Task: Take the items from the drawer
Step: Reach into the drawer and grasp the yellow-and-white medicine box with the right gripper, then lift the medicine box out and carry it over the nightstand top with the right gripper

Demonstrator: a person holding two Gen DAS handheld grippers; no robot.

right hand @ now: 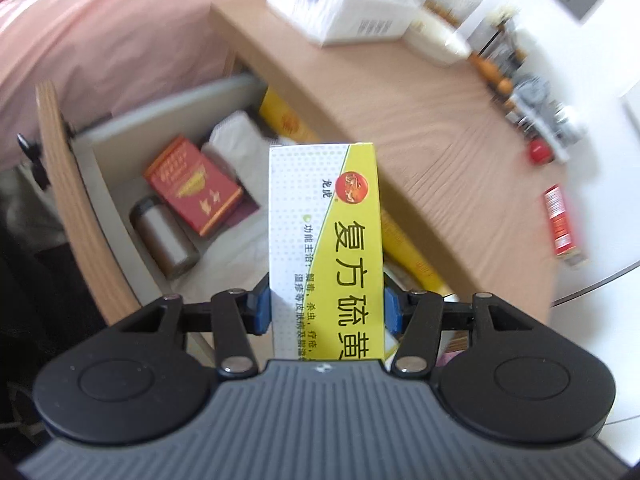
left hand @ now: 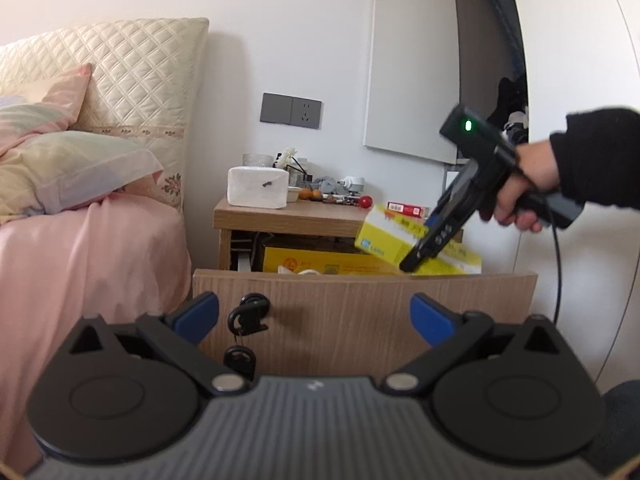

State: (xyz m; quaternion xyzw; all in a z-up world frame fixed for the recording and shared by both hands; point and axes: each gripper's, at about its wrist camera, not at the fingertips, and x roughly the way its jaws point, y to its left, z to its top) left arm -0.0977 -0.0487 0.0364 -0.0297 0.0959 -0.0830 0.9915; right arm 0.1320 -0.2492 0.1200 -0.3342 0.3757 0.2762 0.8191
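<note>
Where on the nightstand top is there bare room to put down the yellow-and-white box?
The right tool holds the yellow-and-white box. The nightstand top is bare along its front, between the tissue pack and the red box. The back edge by the wall is crowded with small clutter.

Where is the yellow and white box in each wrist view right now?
Left wrist: yellow and white box sits right of centre, above the drawer front, held by the right claw.
Right wrist: box at centre, between the blue pads.
Shared landmark: red ball on the nightstand.
</note>
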